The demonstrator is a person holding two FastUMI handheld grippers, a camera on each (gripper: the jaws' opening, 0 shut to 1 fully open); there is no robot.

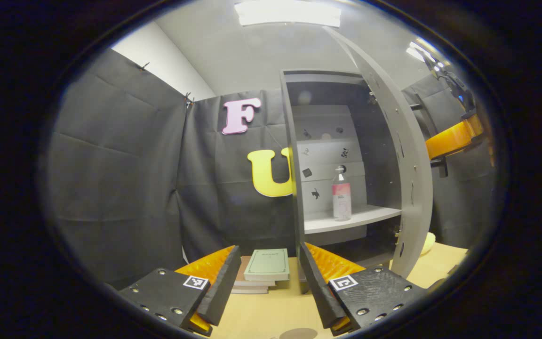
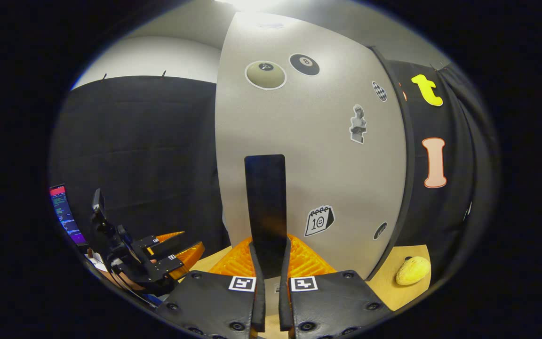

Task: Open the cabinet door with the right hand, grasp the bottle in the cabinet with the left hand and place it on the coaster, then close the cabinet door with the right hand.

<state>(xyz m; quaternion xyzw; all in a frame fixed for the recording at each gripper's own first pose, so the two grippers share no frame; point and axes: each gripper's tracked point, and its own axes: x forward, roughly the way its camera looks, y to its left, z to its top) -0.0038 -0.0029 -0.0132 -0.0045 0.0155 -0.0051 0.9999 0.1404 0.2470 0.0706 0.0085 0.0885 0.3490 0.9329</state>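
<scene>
Bottle (image 1: 341,194) stands upright on the cabinet shelf (image 1: 353,217), near its front edge, untouched; door swung open. Right gripper (image 2: 271,263) is clamped narrow on the door's dark vertical handle (image 2: 265,202), both fingers pressing its lower end; the cabinet door (image 2: 308,141), sticker-covered on its outer face, stands just ahead of it. Left gripper (image 1: 267,278) is spread wide, empty, low over the tabletop (image 1: 271,315), well short of the cabinet; a stack of books (image 1: 264,270) lies between its fingers and the cabinet (image 1: 294,155) side wall.

Judgement: opening looks done or nearly so; step in hand is the left reach. To do it well: keep the right hold steady so the door does not drift back into the path; lift the left claw above the books, steer right past the side wall, enter level with the shelf; close on the bottle's labelled mid-body, not the neck; a tall narrow bottle may tip if nudged. Dark disc (image 1: 299,333) at the table's near edge may be the coaster; cannot confirm.
</scene>
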